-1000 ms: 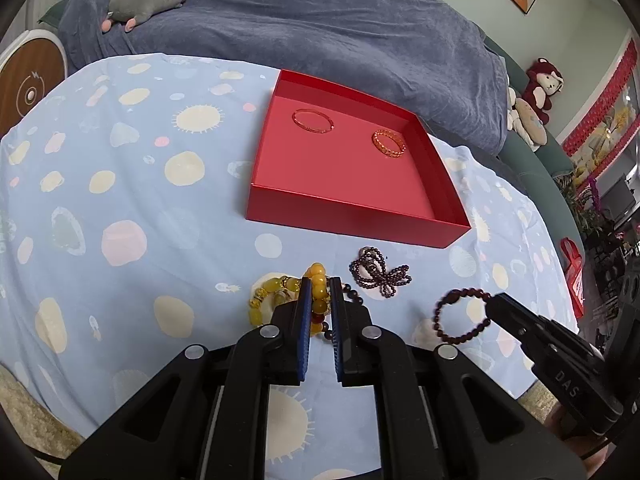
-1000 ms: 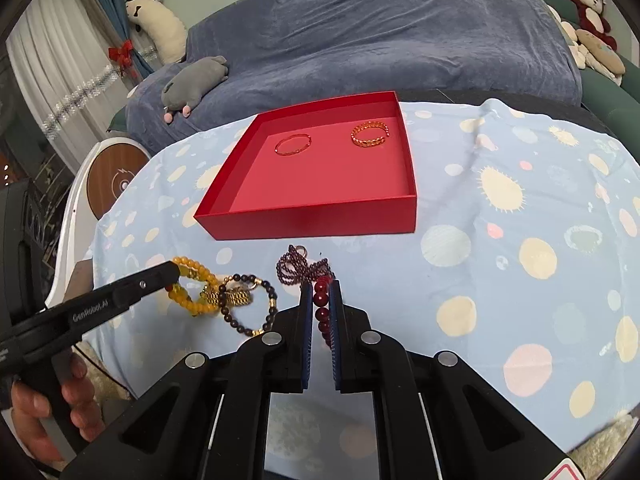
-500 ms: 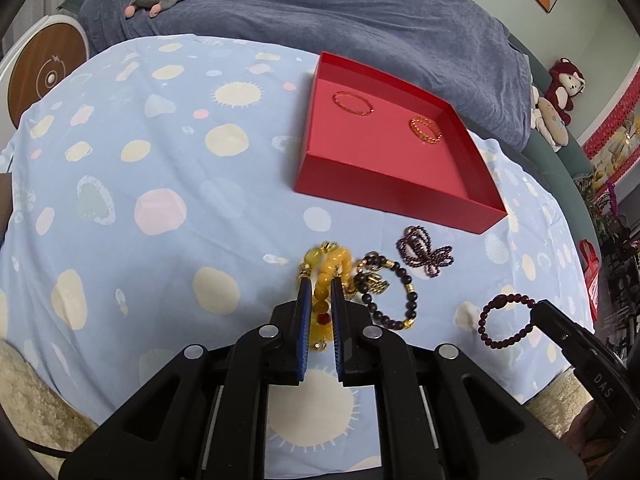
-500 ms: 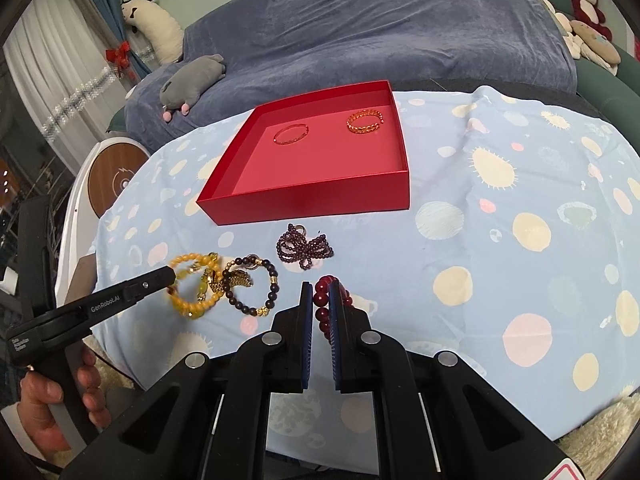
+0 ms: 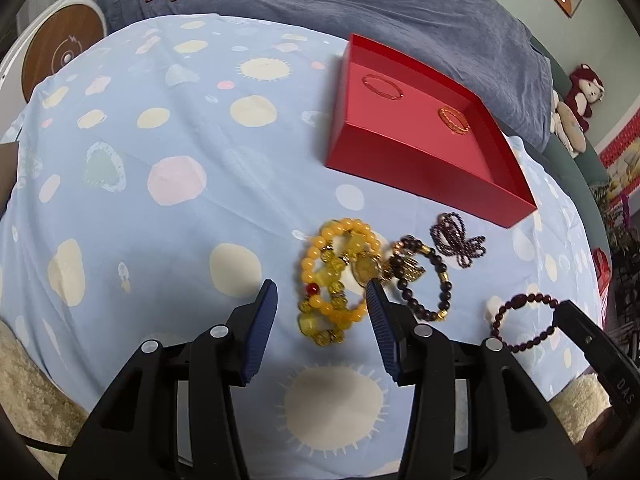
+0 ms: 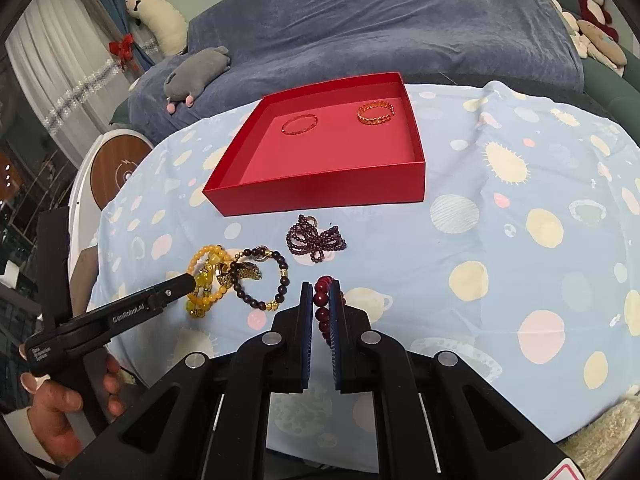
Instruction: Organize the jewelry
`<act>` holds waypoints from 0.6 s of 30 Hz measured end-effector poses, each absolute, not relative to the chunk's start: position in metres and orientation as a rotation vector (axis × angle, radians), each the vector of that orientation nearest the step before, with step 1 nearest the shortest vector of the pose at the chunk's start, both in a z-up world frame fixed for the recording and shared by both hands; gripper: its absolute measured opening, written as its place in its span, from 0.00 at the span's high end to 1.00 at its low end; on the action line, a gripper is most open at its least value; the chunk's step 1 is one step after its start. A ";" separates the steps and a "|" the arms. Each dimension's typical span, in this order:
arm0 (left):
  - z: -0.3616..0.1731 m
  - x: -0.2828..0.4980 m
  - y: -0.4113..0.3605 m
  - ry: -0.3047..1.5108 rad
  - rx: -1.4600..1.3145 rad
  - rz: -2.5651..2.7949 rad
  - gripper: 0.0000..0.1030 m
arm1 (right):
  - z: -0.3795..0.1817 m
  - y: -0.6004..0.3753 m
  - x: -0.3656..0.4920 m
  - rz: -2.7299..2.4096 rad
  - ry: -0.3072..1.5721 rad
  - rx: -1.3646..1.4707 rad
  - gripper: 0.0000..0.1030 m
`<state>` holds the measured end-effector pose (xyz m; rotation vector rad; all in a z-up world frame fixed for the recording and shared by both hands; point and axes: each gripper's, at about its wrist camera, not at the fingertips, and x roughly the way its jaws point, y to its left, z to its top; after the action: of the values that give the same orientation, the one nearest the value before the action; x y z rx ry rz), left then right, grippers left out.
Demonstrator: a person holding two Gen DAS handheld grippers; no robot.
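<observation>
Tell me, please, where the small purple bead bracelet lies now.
The purple bead bracelet lies on the spotted cloth, just in front of the red box, beside the dark bead bracelet.

The left gripper [image 6: 188, 282] carries "GenRobot.AI" in white along its arm plus a smaller two-line label too blurred to read, perhaps "Data", while the right gripper [image 5: 560, 308] shows "DAS".

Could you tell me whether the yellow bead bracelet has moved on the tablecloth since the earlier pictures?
Cannot tell: the yellow bead bracelet still lies left of the dark bead bracelet, before the red box.
</observation>
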<state>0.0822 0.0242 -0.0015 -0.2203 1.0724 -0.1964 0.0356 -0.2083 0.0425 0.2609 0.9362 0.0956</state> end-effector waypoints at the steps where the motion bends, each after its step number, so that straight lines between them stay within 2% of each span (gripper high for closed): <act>1: -0.003 0.085 0.027 1.074 -0.240 -0.193 0.58 | 0.042 -0.207 0.036 0.097 0.938 0.260 0.93; 3: -0.005 0.090 0.030 1.076 -0.264 -0.189 0.59 | 0.041 -0.205 0.036 0.100 0.941 0.258 0.93; 10: -0.015 0.105 0.020 1.099 -0.262 -0.229 0.84 | 0.038 -0.199 0.041 0.112 0.953 0.255 0.93; 12: -0.014 0.105 0.018 1.094 -0.258 -0.232 0.87 | 0.038 -0.198 0.042 0.114 0.954 0.254 0.93; 13: -0.012 0.105 0.016 1.086 -0.258 -0.241 0.93 | 0.038 -0.198 0.042 0.115 0.954 0.254 0.93; 18: 0.004 0.101 0.015 1.051 -0.269 -0.274 0.93 | 0.041 -0.198 0.044 0.120 0.947 0.255 0.93</act>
<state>0.1012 0.0151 0.0045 -0.2692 1.0514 -0.2740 0.0439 -0.1982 0.0407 0.2554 0.9466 0.1198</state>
